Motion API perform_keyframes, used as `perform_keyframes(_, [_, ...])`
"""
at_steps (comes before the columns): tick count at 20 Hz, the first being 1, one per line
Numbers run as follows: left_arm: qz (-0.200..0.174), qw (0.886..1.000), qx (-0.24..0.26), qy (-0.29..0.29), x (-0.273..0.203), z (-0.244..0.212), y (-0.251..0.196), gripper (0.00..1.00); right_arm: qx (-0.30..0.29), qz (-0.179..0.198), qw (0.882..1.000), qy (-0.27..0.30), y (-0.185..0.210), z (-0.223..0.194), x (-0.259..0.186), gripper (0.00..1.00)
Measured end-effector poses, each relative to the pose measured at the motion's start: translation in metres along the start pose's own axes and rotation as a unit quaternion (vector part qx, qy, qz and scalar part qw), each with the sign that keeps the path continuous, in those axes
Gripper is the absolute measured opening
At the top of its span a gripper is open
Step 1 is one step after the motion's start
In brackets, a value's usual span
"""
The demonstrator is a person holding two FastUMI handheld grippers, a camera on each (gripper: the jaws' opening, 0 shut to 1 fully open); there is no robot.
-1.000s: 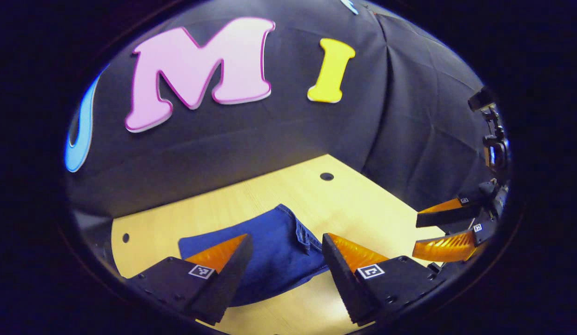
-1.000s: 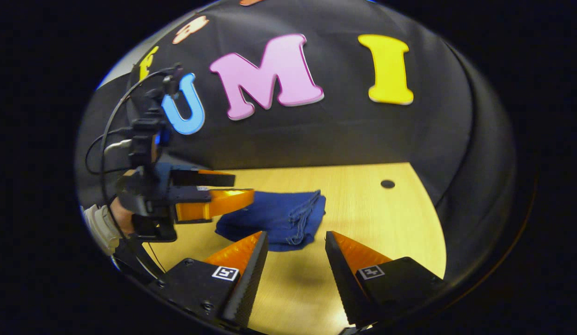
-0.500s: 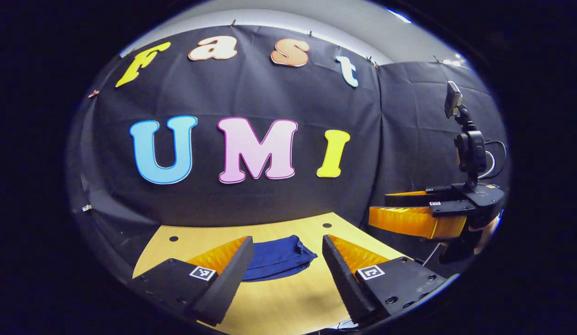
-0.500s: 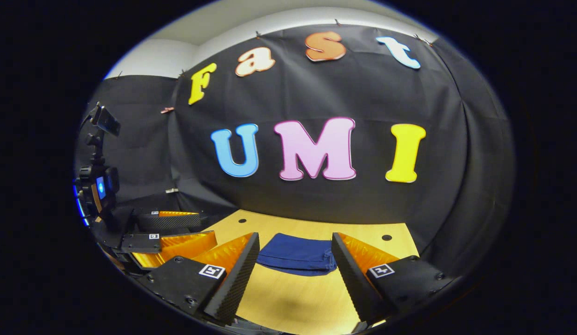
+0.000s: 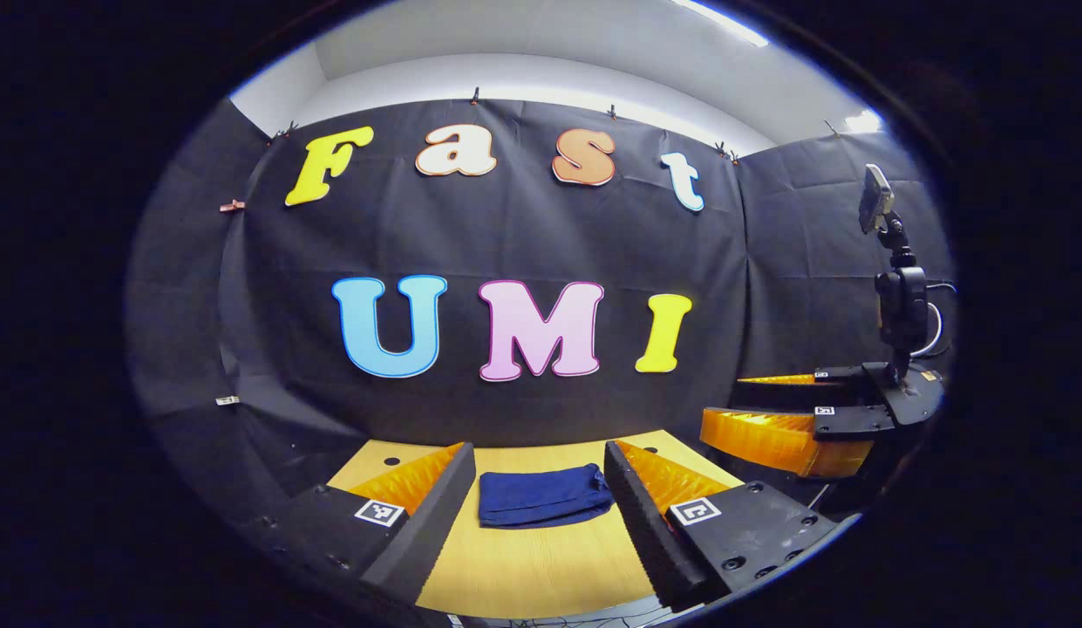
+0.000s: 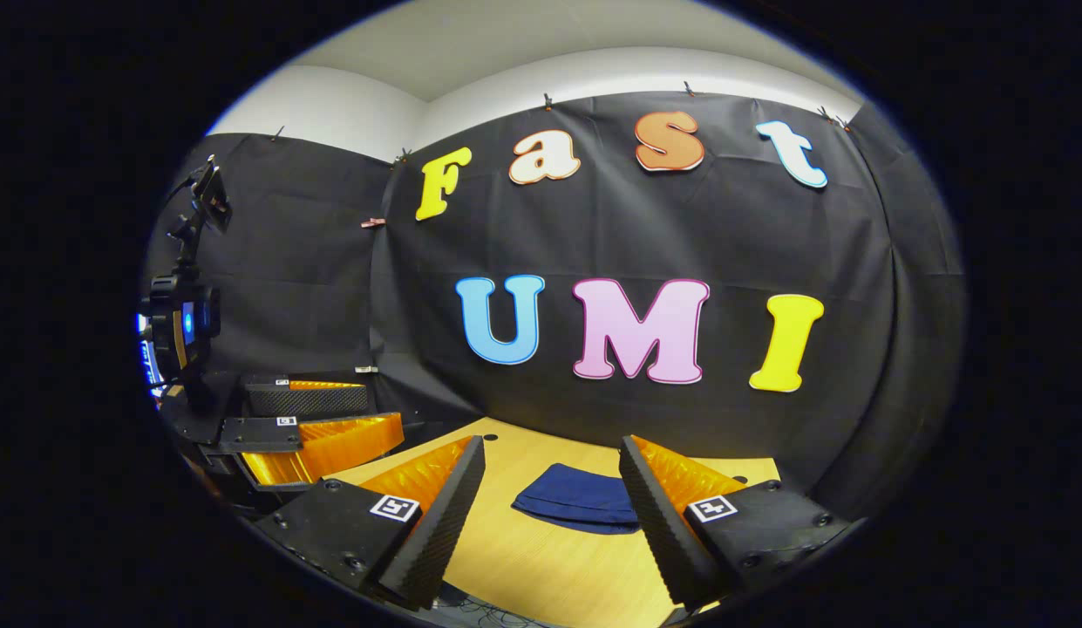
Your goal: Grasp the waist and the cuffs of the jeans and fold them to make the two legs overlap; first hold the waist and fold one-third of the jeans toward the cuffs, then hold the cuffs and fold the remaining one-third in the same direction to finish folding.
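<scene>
A: Left tongs (image 5: 539, 458), foreground of the left gripper view: spread wide, nothing between the fingers, held up off the tabletop (image 5: 541, 567) and pointed at the booth's back wall.

B: And the other pair?

A: Right tongs (image 6: 551, 453), same story in the right gripper view: fingers wide apart, nothing gripped, raised over the near edge of the tabletop. Each pair also shows in the other's view, off to the side. The right tongs appear at the far right of the left gripper view with fingers parted, a small camera on a stalk (image 5: 892, 262) standing above them. The left tongs sit at the far left of the right gripper view, also parted, with their own stalk-mounted device.

B: Where are the jeans?

A: The jeans (image 5: 543, 507) lie folded into a compact dark-blue bundle on the pale wooden tabletop, flat, seen framed between the open fingers but well beyond them and touched by neither pair. In the right gripper view the bundle sits toward the tabletop's far half, partly hidden behind one finger.

B: Anything else on the wood?

A: Small round holes (image 5: 391, 460) near its back corners. Black cloth hangs behind, a pale ceiling above.
</scene>
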State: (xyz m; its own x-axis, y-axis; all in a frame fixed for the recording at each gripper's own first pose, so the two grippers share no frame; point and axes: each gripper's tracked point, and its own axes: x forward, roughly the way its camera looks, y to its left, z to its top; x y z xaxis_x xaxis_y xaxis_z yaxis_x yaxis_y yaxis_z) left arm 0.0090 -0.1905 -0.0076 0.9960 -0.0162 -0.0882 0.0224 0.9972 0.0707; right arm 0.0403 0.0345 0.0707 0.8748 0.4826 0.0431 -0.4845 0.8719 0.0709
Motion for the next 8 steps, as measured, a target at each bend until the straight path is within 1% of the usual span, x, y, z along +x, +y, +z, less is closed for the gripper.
perform_keyframes(2, [0.005,1.000,-0.001,0.009,0.004,-0.002,-0.007,0.95,0.002,0.015,1.000,0.009,-0.002,0.000,-0.005,0.94])
perform_keyframes(3, [0.000,1.000,-0.003,0.004,0.006,0.001,-0.012,0.95,0.000,0.015,1.000,0.002,-0.008,0.005,-0.006,0.94])
perform_keyframes(5, [-0.012,1.000,0.001,0.000,0.014,0.006,-0.027,0.95,-0.006,0.004,1.000,0.004,-0.029,0.007,-0.017,0.94])
perform_keyframes(6, [-0.011,1.000,0.003,0.007,0.013,0.007,-0.031,0.95,-0.003,-0.001,1.000,0.004,-0.037,0.007,-0.024,0.94])
perform_keyframes(8, [-0.020,1.000,-0.003,0.002,0.015,0.010,-0.042,0.95,0.006,-0.014,1.000,-0.004,-0.052,0.011,-0.030,0.94])
